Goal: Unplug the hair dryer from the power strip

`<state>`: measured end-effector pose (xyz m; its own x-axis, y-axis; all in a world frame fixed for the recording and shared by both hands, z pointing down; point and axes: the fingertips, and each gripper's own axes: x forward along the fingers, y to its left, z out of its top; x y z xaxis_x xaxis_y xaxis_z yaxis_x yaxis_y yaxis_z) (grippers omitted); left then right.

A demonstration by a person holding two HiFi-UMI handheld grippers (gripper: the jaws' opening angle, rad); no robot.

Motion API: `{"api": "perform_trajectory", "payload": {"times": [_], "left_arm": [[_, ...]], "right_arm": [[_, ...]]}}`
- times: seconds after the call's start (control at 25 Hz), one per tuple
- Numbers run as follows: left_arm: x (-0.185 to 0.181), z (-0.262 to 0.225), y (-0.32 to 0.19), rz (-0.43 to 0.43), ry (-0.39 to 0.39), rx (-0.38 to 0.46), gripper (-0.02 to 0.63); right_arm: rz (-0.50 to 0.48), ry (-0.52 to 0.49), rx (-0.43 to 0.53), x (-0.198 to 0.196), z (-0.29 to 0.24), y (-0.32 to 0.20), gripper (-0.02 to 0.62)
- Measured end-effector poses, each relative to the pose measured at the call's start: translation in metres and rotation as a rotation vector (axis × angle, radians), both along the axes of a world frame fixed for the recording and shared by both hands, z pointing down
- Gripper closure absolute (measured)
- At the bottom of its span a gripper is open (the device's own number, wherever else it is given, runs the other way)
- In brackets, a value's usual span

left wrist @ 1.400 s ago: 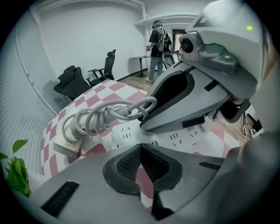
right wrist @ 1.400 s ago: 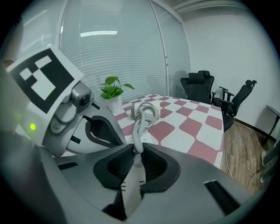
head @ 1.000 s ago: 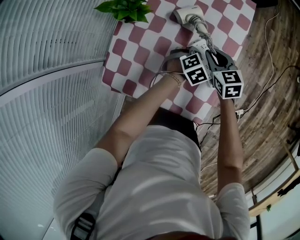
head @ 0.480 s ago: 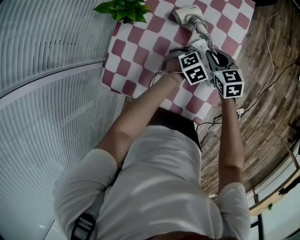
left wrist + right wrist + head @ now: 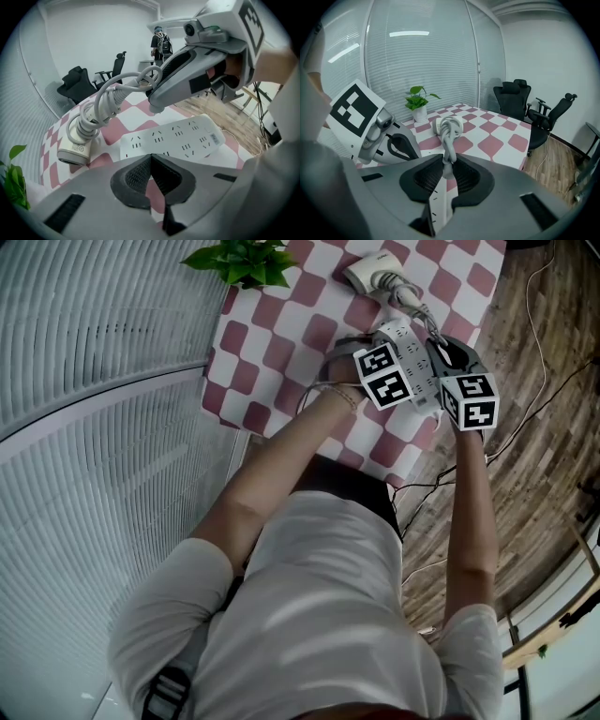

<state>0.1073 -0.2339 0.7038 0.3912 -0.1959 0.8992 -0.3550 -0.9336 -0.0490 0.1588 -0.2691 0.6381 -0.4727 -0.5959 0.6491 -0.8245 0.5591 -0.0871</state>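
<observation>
A white power strip (image 5: 173,140) lies on the red-and-white checked table (image 5: 281,343); every socket I can see on it holds nothing. My right gripper (image 5: 446,161) is shut on the hair dryer's grey plug (image 5: 447,168), which hangs clear above the strip. The grey cord (image 5: 108,101) runs from the plug in loops to the white hair dryer (image 5: 75,150), which lies at the far end of the table (image 5: 370,273). My left gripper (image 5: 150,157) is shut with nothing between its pads, its tips at the strip's near edge. Whether they touch it is hidden.
A potted green plant (image 5: 246,259) stands at the table's far left corner. The table's right edge drops to a wooden floor (image 5: 525,474) with loose cables. Black office chairs (image 5: 513,96) stand beyond the table. A person (image 5: 161,44) stands far back.
My right gripper has moved to the right and slightly away with the plug, so its marker cube now stands apart from the left one. The left gripper has stayed put.
</observation>
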Motion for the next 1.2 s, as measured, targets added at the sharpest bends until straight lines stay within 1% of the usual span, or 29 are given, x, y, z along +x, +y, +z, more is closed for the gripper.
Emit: {"api": "perform_trajectory", "payload": {"times": [0.28, 0.44, 1.2], "left_arm": [[0.0, 0.001, 0.001, -0.005, 0.0, -0.003, 0.577], [-0.001, 0.001, 0.0, -0.006, 0.0, -0.004, 0.577], [0.0, 0.0, 0.0, -0.009, 0.007, -0.004, 0.577]], "right_arm": [[0.002, 0.05, -0.004, 0.026, 0.005, -0.012, 0.514], [-0.005, 0.057, 0.004, 0.025, 0.001, -0.016, 0.514], [0.027, 0.05, -0.059, 0.037, 0.036, -0.003, 0.514]]}}
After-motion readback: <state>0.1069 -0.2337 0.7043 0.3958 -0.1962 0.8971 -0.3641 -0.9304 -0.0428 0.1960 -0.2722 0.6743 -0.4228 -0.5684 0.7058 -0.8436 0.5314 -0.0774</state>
